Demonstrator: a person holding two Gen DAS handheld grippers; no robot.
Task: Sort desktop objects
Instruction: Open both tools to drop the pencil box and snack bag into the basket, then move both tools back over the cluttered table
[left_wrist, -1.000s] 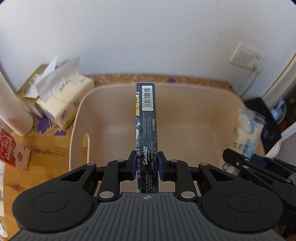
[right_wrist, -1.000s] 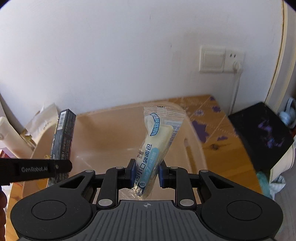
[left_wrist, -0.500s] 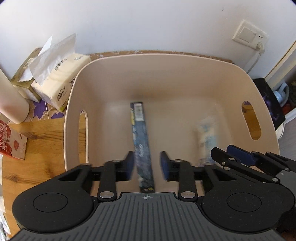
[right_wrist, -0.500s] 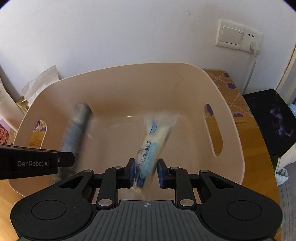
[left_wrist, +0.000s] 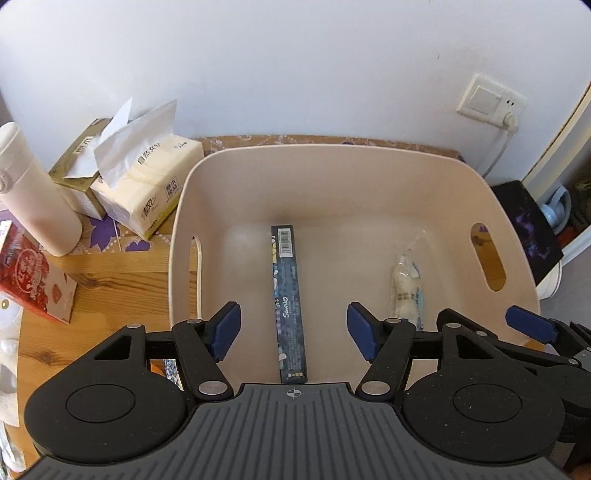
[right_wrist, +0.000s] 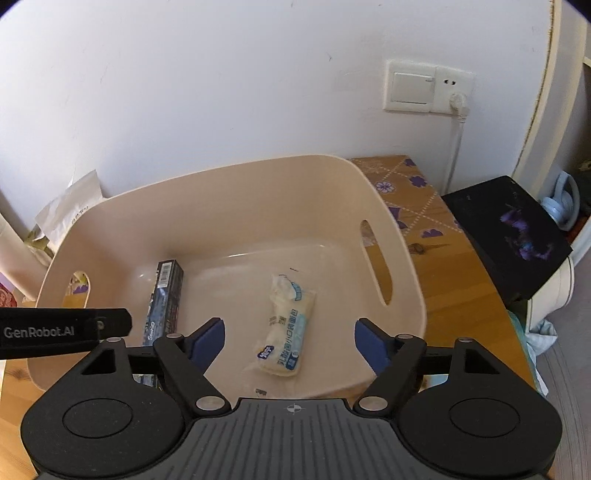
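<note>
While both cameras look down into the beige bin (left_wrist: 515, 236), only the left wrist view takes in the clutter past its left wall: two tissue packs (left_wrist: 146, 192), a white bottle (left_wrist: 35, 195) and a red carton (left_wrist: 31, 275) near the left edge of the wooden surface (left_wrist: 110, 273). The right wrist view alone shows the surface's right edge, with a black box (right_wrist: 511, 236) just beyond it.

Each gripper hangs above the bin's near rim with its fingers spread wide and nothing between them: the left gripper (left_wrist: 293, 334) over the dark box (left_wrist: 289, 302), the right gripper (right_wrist: 290, 341) over the bread packet (right_wrist: 286, 325). Both things lie flat on the bin floor, well apart. The dark box is long and slim, barcode at its far end, white lettering on its side. The bread packet is clear plastic with blue print around a pale roll.
</note>
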